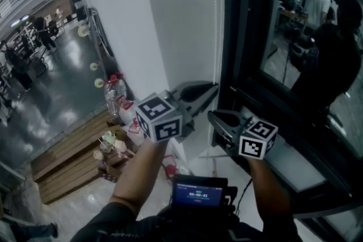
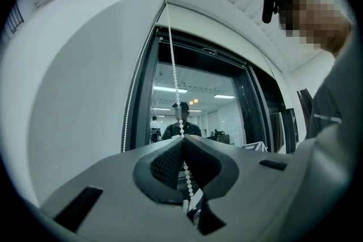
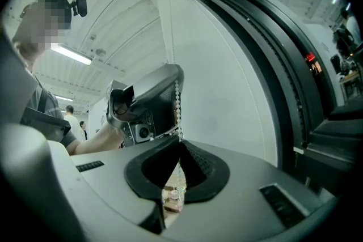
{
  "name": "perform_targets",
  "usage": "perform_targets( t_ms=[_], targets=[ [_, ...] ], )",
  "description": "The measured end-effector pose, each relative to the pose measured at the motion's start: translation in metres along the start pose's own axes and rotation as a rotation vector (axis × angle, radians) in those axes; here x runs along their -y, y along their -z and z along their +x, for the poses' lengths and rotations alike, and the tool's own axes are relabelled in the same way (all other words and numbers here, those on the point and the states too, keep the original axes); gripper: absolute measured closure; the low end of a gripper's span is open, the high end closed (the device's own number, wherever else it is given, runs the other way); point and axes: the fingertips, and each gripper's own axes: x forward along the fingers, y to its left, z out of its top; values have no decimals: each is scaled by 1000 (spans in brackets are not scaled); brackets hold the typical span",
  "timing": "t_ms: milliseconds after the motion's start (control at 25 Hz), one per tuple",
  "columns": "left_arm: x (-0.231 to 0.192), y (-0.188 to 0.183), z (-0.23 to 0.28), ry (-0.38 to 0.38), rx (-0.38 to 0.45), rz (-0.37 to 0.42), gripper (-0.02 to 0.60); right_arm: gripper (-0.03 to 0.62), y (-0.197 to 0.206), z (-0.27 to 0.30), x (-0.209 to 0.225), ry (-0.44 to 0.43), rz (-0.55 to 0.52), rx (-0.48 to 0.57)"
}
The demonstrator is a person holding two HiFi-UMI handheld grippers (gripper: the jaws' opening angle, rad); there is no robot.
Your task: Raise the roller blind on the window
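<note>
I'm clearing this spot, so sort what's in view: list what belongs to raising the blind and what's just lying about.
For the job: bead chain, left gripper and right gripper both shut on it, window frame.
Lying about: water bottles, wooden planks on the floor.

Water bottles [image 1: 112, 96], cups [image 1: 110, 143] beside wooden platform [image 1: 62, 164].

**Both sets of jaws closed, one grip above the other**

The left hand-held gripper [image 1: 211, 88] is the higher one. Its jaws are pressed together with the chain [image 2: 173, 65] pinched between them, and the bare left forearm [image 1: 142, 173] reaches forward behind it. The right hand-held gripper [image 1: 212, 117] sits just below, about level, with its jaws likewise clamped on the chain and the right forearm [image 1: 266, 184] extended behind. The two tips nearly meet.
</note>
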Motion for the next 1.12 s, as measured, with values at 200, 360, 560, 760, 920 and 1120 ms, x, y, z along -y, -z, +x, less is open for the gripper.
perform_targets(
  t_ms=[200, 360, 560, 760, 920, 1120],
  targets=[
    [0, 17, -3, -5, -6, -25, 578, 591, 16, -1, 4, 8, 30, -20],
    [-2, 32, -8, -12, 2, -51, 578, 591, 30, -2, 8, 20, 44, -41],
    [3, 43, -13, -9, 13, -72, 578, 591, 40, -2, 7, 35, 64, -53],
    [6, 49, -13, -18, 3, -52, 578, 591, 47, -3, 9, 43, 64, -66],
    [7, 62, -12, -15, -14, -68, 578, 591, 58, -6, 11, 56, 86, -82],
    [9, 79, -10, -27, -49, -50, 578, 591, 73, -12, 14, 75, 108, -103]
  ],
)
